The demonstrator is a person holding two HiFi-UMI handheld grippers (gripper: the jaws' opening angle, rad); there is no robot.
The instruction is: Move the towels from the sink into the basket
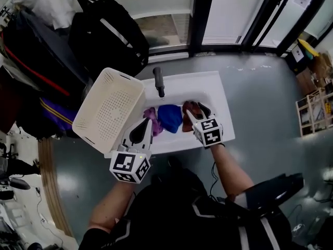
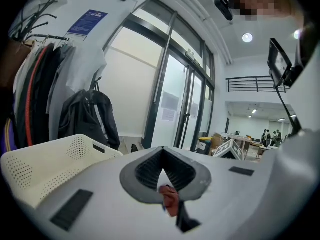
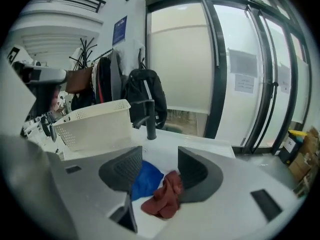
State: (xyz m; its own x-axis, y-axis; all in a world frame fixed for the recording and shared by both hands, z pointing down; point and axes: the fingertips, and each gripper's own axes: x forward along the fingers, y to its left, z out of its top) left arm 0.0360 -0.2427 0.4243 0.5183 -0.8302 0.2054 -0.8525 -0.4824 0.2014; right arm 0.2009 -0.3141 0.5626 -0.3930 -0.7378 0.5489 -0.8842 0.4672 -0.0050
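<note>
Three towels lie in the sink (image 1: 221, 100): the purple towel (image 1: 151, 116) at its left, the blue towel (image 1: 169, 117) mid-basin, the red towel (image 1: 190, 110) at its right. The right gripper (image 3: 160, 156) hangs over the sink's right part with its jaws apart and the red towel low between them (not pinched). The left gripper (image 2: 162, 154) is at the sink's front left edge, its jaws closed tip to tip on nothing. The basket (image 1: 112, 108) stands tilted against the sink's left side.
</note>
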